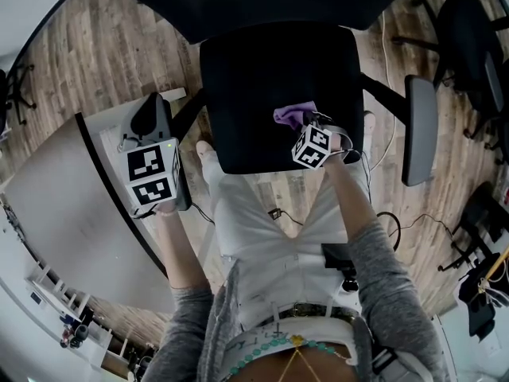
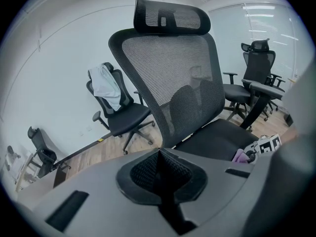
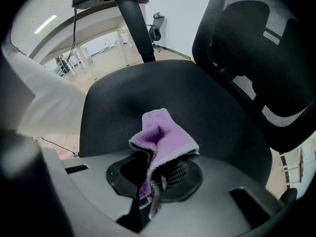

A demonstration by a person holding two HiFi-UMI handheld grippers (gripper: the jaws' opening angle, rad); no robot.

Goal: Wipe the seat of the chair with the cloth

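Observation:
The black office chair's seat (image 1: 270,86) lies below me in the head view. A purple cloth (image 3: 163,137) is pinched between the jaws of my right gripper (image 3: 150,181), and it bunches up over the near part of the seat (image 3: 148,95). From the head view the cloth (image 1: 293,115) shows just ahead of the right gripper (image 1: 306,130). My left gripper (image 1: 151,122) is held off the chair's left side, its jaws closed together with nothing in them. The left gripper view (image 2: 160,169) faces the mesh backrest (image 2: 173,78).
The chair's armrest (image 1: 420,130) stands out at the right. A white table (image 1: 71,213) edge is at the left under the left gripper. Other office chairs (image 2: 116,112) stand on the wooden floor behind. A cable (image 1: 278,213) lies on the floor near my legs.

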